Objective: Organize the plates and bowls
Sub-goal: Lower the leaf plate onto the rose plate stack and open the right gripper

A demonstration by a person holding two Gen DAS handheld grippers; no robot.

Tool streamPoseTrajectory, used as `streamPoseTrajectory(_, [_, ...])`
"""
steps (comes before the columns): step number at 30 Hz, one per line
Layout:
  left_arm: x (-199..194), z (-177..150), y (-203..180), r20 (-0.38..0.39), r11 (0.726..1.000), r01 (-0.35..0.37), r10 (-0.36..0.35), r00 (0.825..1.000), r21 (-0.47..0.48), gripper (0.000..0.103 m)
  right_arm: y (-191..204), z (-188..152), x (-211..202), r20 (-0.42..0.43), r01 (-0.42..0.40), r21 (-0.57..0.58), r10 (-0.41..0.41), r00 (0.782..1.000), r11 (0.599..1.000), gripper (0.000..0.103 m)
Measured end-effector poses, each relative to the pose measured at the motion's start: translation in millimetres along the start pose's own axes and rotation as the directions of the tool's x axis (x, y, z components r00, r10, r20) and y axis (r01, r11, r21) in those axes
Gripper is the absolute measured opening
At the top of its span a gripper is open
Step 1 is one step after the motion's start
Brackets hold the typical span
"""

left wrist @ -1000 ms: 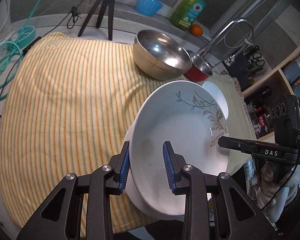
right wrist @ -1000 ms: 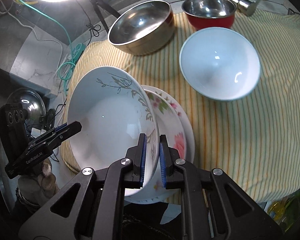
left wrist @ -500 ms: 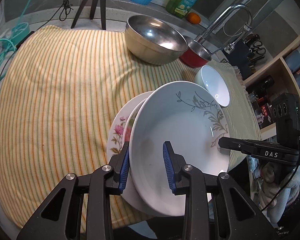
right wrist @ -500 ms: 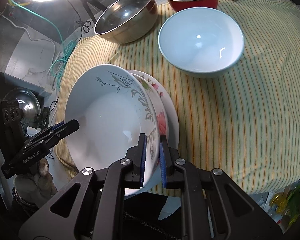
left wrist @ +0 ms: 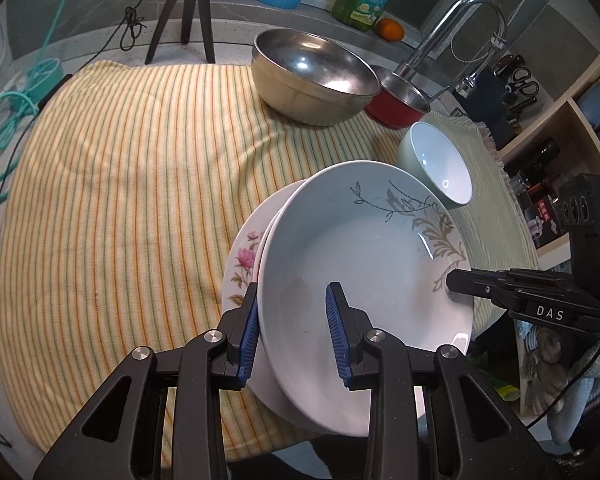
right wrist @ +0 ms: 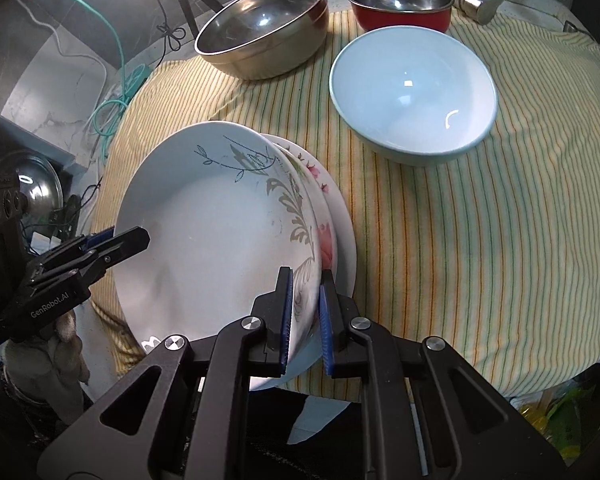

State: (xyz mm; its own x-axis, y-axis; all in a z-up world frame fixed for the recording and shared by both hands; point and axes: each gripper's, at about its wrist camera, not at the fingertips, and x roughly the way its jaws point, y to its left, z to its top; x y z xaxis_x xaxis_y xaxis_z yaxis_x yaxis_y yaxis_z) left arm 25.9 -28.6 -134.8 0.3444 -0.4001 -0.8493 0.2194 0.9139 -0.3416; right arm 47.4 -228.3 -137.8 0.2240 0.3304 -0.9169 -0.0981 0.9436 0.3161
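Kitchen counter beside a sink tap (left wrist: 472, 20), covered by a striped yellow cloth (left wrist: 120, 184) sagging over the near edge. Standing along the far side: a large steel bowl (left wrist: 314, 76), a small red-sided bowl (left wrist: 400, 98) just beside it, and a pale blue bowl (right wrist: 412, 92) nearer, apart from the plates. Being carried at the near edge: a leaf-patterned deep plate (left wrist: 364, 248), tilting with its hollow facing the cameras, lying against a flowered plate (left wrist: 246, 264) beneath and slightly beyond it; contact with the cloth not showing. Gripping the plates from opposite rims: left gripper (left wrist: 294, 332) closing over the near-left rims of both, one pad behind the flowered plate, the other inside the deep plate's hollow; right gripper (right wrist: 304, 316) pinching tightly on the opposite rim, apparently of both, though the flowered plate's share of that pinch is hard to tell. Plate diameter running straight between the two grippers, neither hand nearer. Open cloth stretching widely toward the left of the left-wrist view, offering the most room for setting down; pale blue bowl crowding the right side; counter edge lying directly under the plates, risking a slip off the front.
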Motion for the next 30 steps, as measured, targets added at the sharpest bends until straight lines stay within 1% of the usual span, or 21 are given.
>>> streamPoseTrajectory(3, [0.1, -0.3, 0.1, 0.001, 1.0, -0.01, 0.01, 1.0, 0.002, 0.03, 4.2, -1.0, 0.4, 0.004, 0.025, -0.027, -0.025, 1.0, 0.999, 0.013])
streamPoseTrajectory(7, [0.8, -1.1, -3.7, 0.002, 0.999, -0.041, 0.041, 0.999, 0.026, 0.03, 7.7, -2.5, 0.2, 0.008, 0.041, -0.043, -0.041, 0.999, 0.998, 0.015])
streamPoseTrajectory(11, [1.7, 0.1, -3.4, -0.004, 0.999, -0.043, 0.043, 0.999, 0.026, 0.03, 10.4, -4.4, 0.0, 0.012, 0.057, -0.059, -0.056, 0.998, 0.997, 0.015])
streamPoseTrajectory(18, [5.1, 0.4, -6.6, -0.02, 0.995, -0.079, 0.08, 0.997, 0.053, 0.03, 14.8, -5.6, -0.1, 0.025, 0.091, -0.085, -0.089, 0.996, 0.992, 0.015])
streamPoseTrajectory(26, [5.6, 0.7, -5.3, -0.028, 0.995, -0.079, 0.081, 0.996, 0.058, 0.03, 17.3, -7.0, -0.8, 0.039, 0.119, -0.107, -0.115, 0.993, 0.987, 0.015])
streamPoseTrajectory(29, [5.4, 0.6, -5.8, -0.027, 0.995, -0.081, 0.083, 0.996, 0.061, 0.03, 18.3, -7.5, -1.4, 0.043, 0.128, -0.113, -0.124, 0.991, 0.985, 0.019])
streamPoseTrajectory(30, [5.4, 0.5, -5.8, -0.027, 0.995, -0.083, 0.085, 0.996, 0.064, 0.03, 18.2, -7.7, -1.6, 0.045, 0.134, -0.111, -0.13, 0.991, 0.985, 0.022])
